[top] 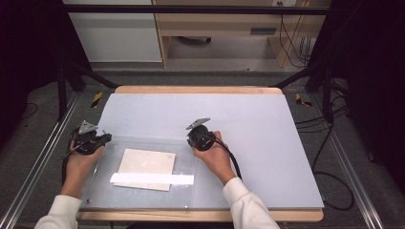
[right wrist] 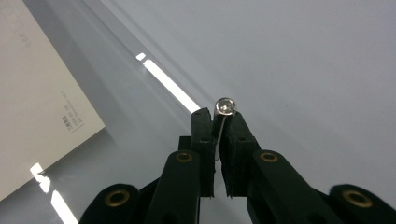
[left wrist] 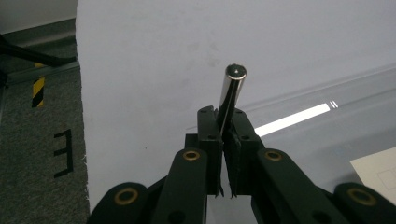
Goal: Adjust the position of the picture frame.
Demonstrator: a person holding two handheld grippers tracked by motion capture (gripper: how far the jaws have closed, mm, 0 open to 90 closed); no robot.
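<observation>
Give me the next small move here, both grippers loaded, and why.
Probably bring both rods down toward the paper sheet under the clear plate. The left gripper is shut on a metal rod, the right gripper on a shorter rod. Both hover at the plate's far edge, the sheet nearer the person.

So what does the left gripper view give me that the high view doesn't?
Left gripper view: the left hand-held gripper is shut on a shiny metal rod that sticks out past its tips, with a floor marking beside the table. High view: both the person's hands, the right hand-held gripper and the beige sheet whole. Both: grey tabletop, clear panel.
</observation>
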